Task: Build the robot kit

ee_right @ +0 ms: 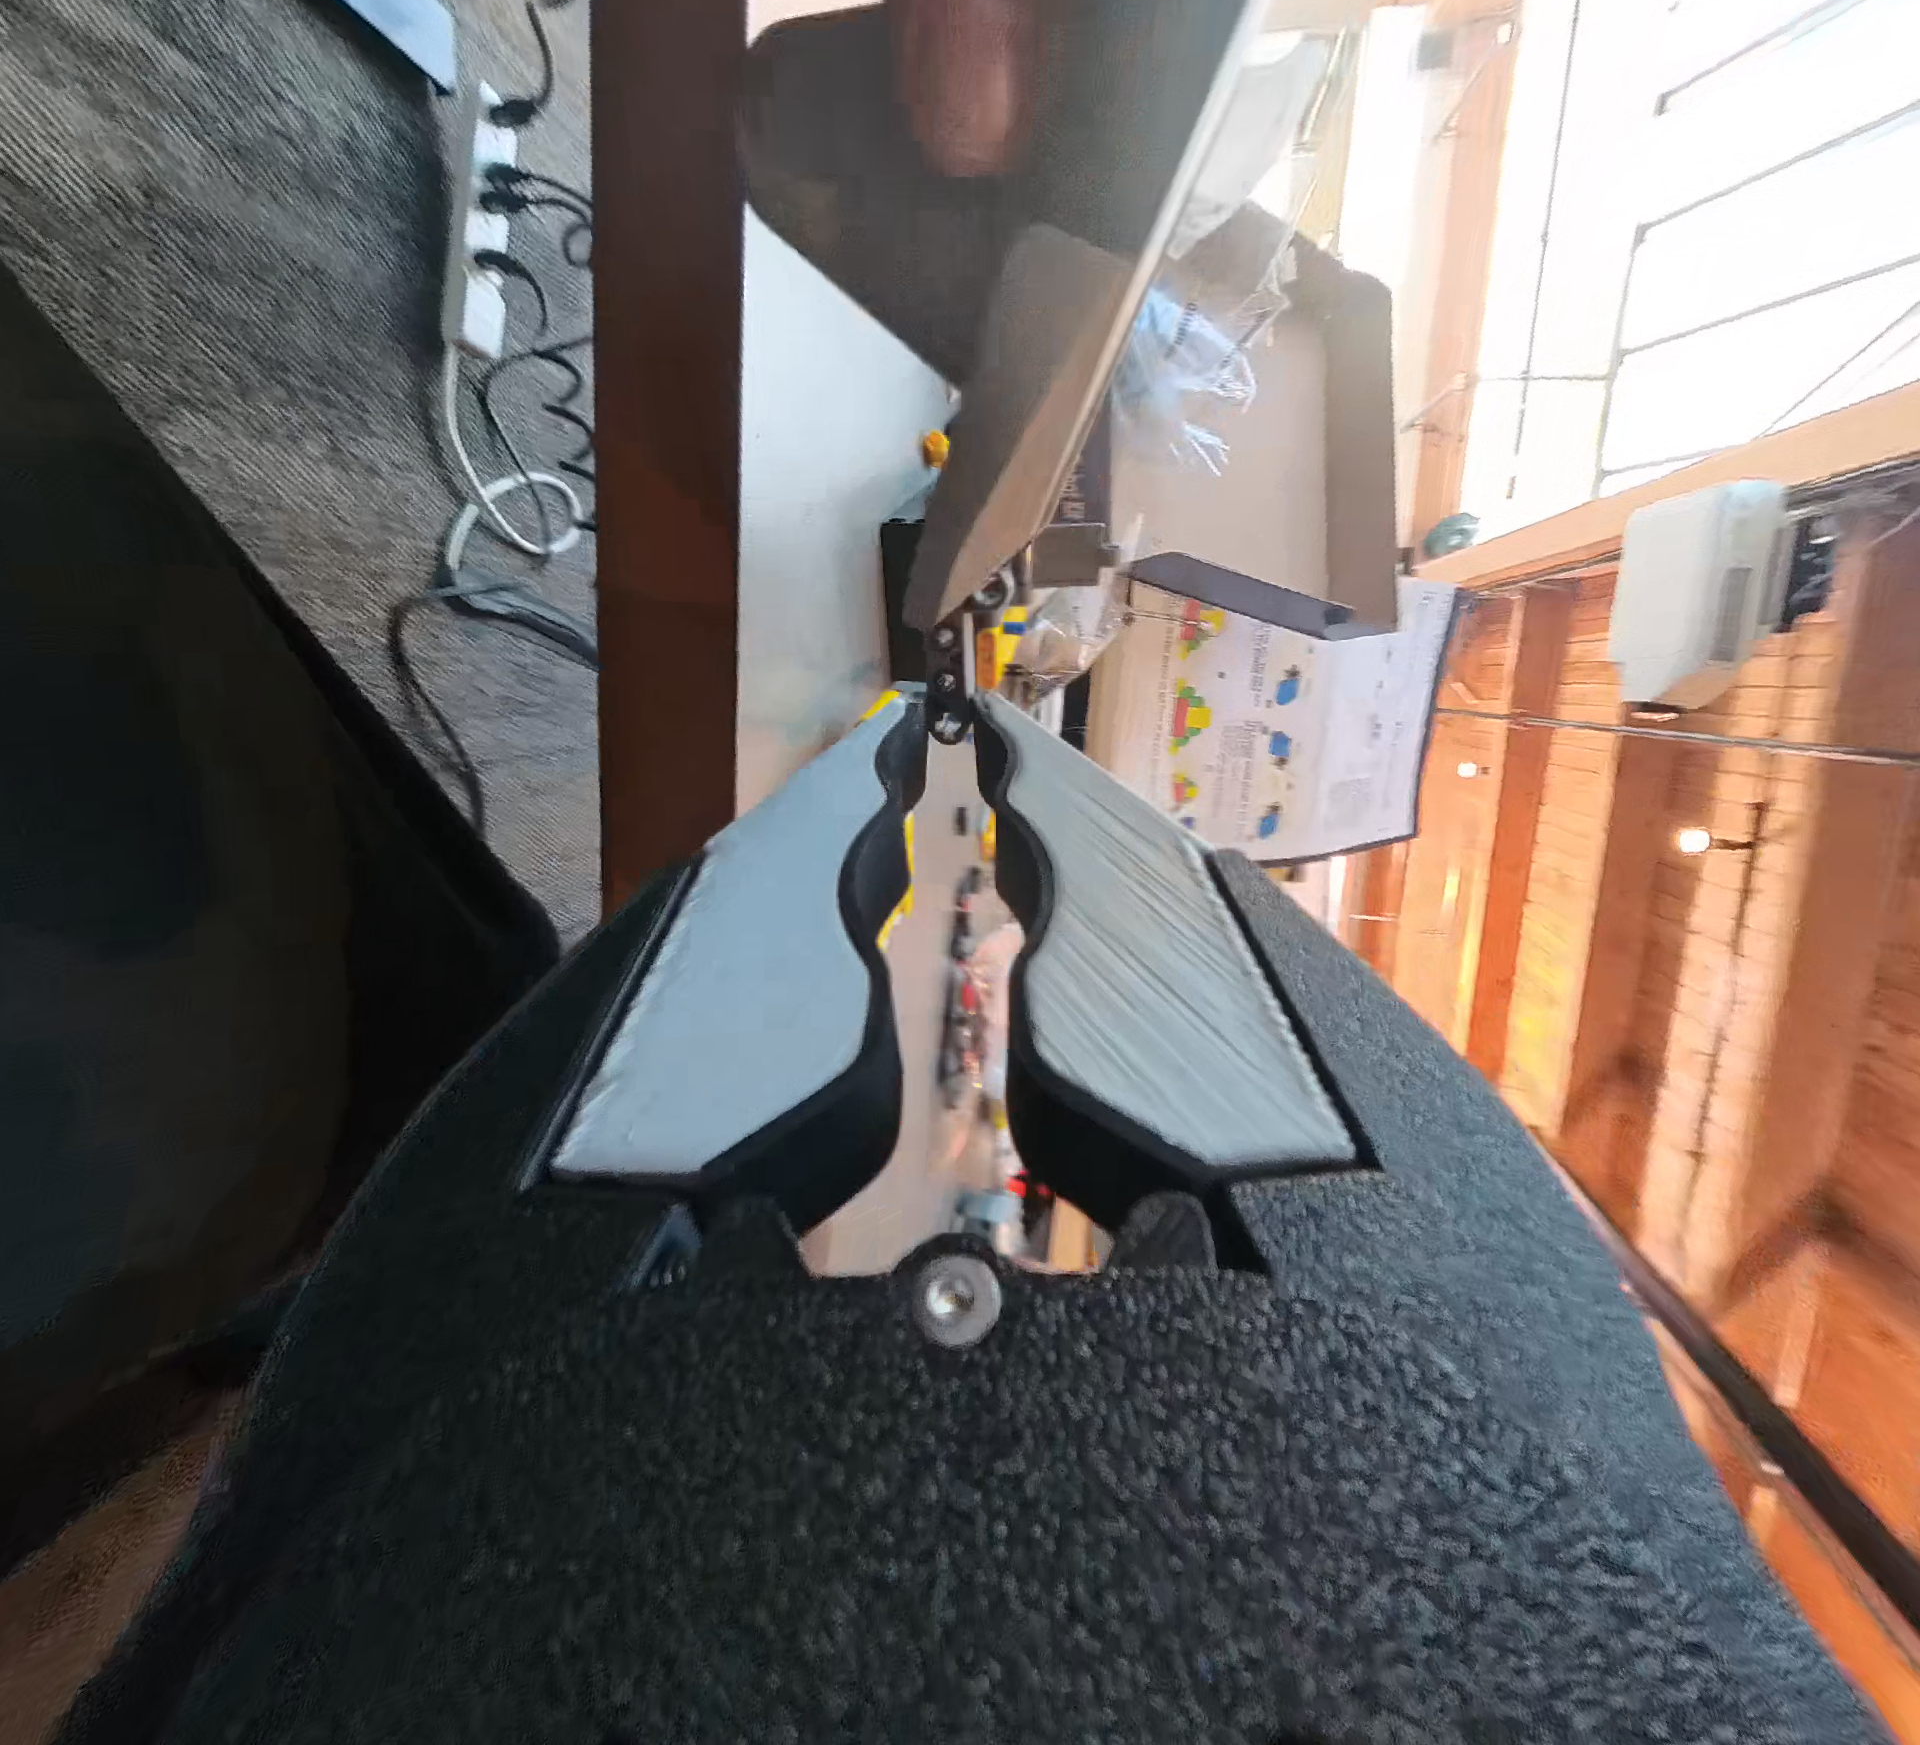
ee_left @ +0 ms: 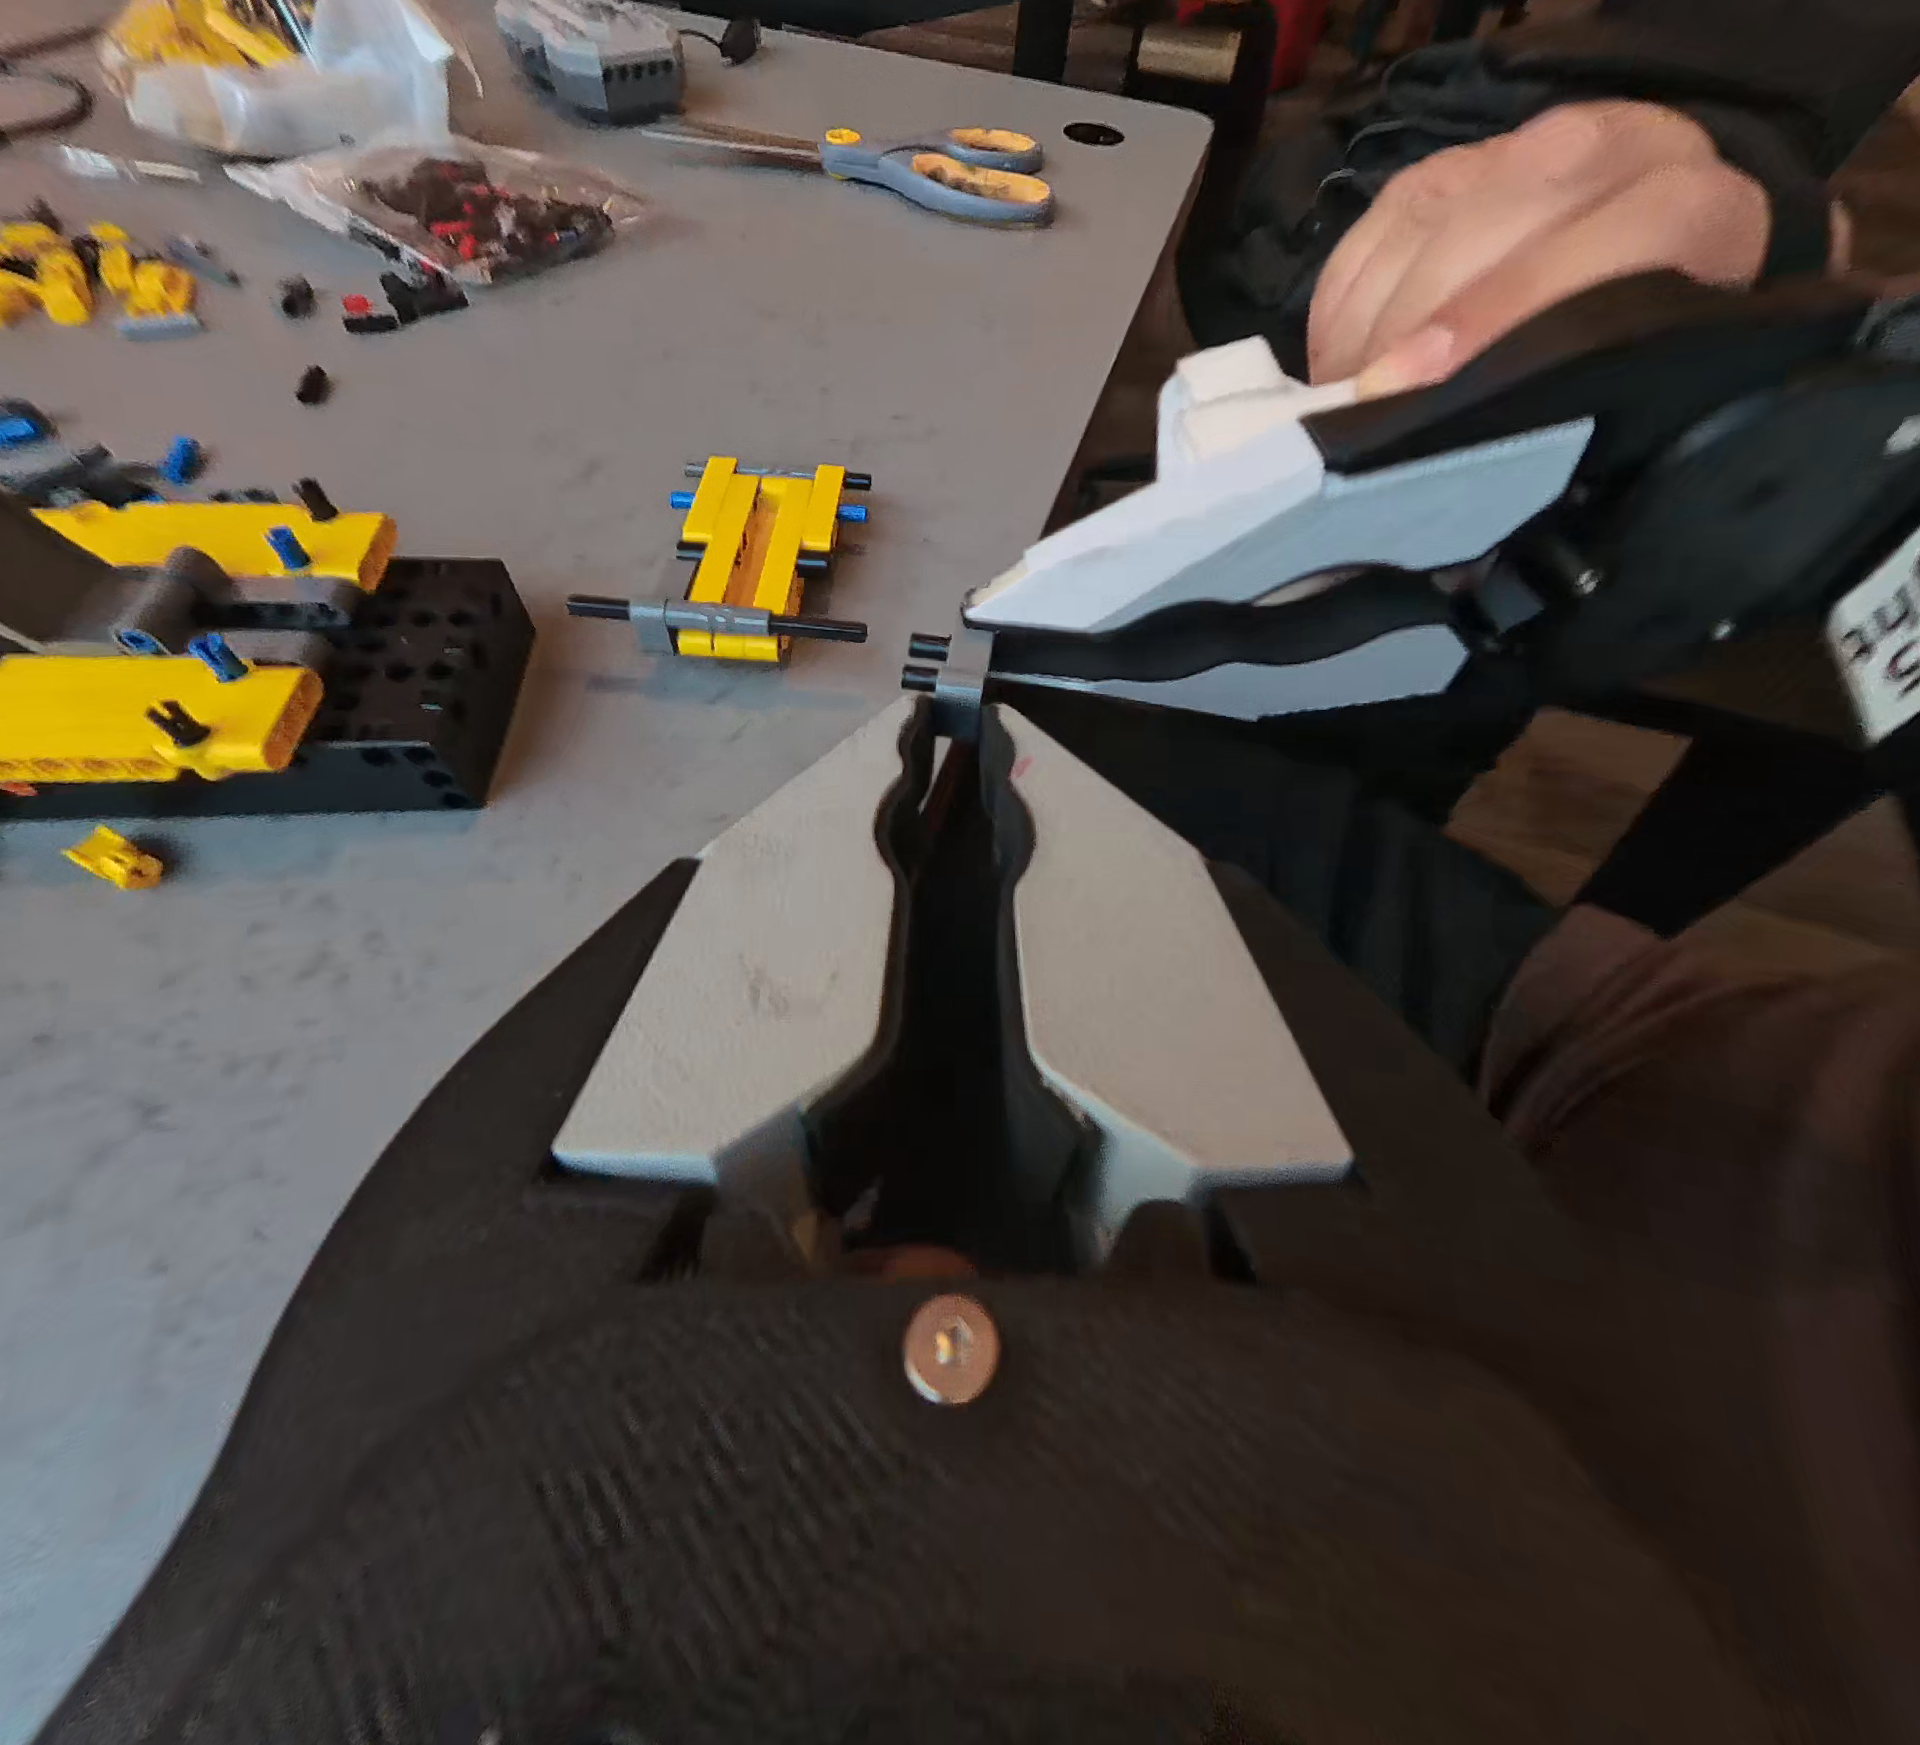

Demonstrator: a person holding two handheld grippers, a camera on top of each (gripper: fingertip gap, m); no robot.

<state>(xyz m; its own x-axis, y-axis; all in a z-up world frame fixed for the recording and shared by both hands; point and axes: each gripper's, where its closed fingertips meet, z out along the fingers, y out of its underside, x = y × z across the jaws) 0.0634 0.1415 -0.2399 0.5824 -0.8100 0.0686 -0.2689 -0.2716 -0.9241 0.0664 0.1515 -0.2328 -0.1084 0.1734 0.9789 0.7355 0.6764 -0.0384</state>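
My left gripper (ee_left: 951, 721) is shut on a small dark beam with black pins (ee_left: 940, 669), held just off the right edge of the grey table (ee_left: 312, 1020). My right gripper (ee_left: 982, 646) comes in from the right, held by a hand (ee_left: 1538, 230), and its tips pinch the same piece. In the right wrist view my right gripper (ee_right: 948, 727) is shut on the lower end of the beam (ee_right: 945, 679), and the left gripper (ee_right: 940, 609) meets its upper end. A yellow brick assembly with black axles (ee_left: 764, 557) lies on the table just left of the tips.
A black block carrying yellow beams (ee_left: 260, 656) sits at the left. Loose yellow, black and blue parts (ee_left: 94, 277), clear bags of parts (ee_left: 488, 215), a grey hub (ee_left: 592, 48) and scissors (ee_left: 935, 163) lie farther back. An instruction sheet (ee_right: 1299, 739) shows in the right wrist view. My two grippers' fingertips are within a few centimetres of each other.
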